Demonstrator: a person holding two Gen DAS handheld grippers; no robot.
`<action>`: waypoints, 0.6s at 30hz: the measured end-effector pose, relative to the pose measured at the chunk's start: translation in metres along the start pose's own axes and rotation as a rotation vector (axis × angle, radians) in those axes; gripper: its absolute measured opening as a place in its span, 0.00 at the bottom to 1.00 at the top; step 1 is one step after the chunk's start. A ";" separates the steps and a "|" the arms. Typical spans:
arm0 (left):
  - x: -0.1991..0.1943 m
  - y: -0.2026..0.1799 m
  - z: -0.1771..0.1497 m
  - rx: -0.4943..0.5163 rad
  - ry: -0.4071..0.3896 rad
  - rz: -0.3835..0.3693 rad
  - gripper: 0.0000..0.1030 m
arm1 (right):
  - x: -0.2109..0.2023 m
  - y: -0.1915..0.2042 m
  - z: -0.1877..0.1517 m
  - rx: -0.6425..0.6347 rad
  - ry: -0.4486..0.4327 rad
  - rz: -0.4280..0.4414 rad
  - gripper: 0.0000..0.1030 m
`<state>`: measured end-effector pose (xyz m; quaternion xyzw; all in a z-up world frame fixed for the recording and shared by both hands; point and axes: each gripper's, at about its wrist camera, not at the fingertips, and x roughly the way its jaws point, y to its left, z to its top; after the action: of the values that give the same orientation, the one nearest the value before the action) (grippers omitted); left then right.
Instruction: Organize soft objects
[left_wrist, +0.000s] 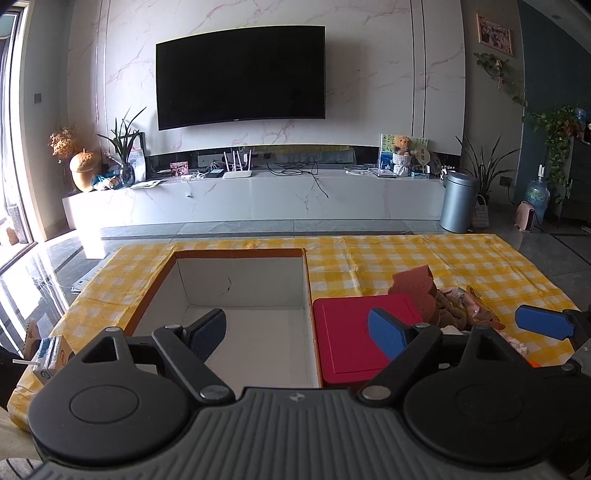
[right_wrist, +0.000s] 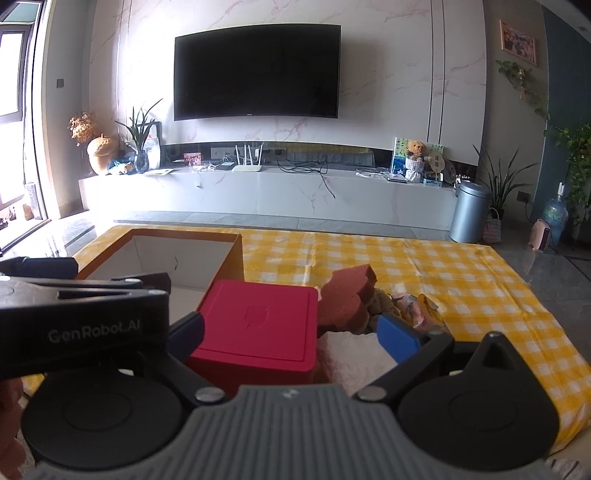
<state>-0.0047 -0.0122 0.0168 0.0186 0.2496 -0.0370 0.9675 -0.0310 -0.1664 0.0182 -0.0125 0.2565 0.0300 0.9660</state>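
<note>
- Nearest, the left gripper (left_wrist: 297, 334) hangs wide open and empty, straddling the near right wall of the open box (left_wrist: 236, 284) and the red box (left_wrist: 354, 339).
- The right gripper (right_wrist: 293, 334) is also spread wide, holding nothing, above the red box and a white cloth (right_wrist: 354, 354).
- Just beyond, the soft pile lies on the checked tablecloth (right_wrist: 443, 269): a brown sponge (right_wrist: 347, 299), a plush and wrappers.
- Judgement: nothing is packed yet; next, the right claw should close on the cloth or sponge and carry it left into the box.
</note>
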 end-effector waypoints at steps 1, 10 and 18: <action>0.000 -0.001 0.000 0.000 -0.006 -0.005 0.99 | -0.001 -0.003 0.000 0.012 -0.001 0.003 0.95; 0.000 -0.013 0.015 -0.016 0.013 -0.088 0.99 | -0.012 -0.044 0.004 0.082 -0.016 -0.019 0.95; 0.010 -0.027 0.036 -0.020 0.064 -0.200 0.99 | -0.031 -0.135 0.013 0.160 0.009 0.037 0.96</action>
<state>0.0191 -0.0421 0.0430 -0.0150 0.2814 -0.1304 0.9506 -0.0427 -0.3025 0.0460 0.0693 0.2626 0.0275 0.9620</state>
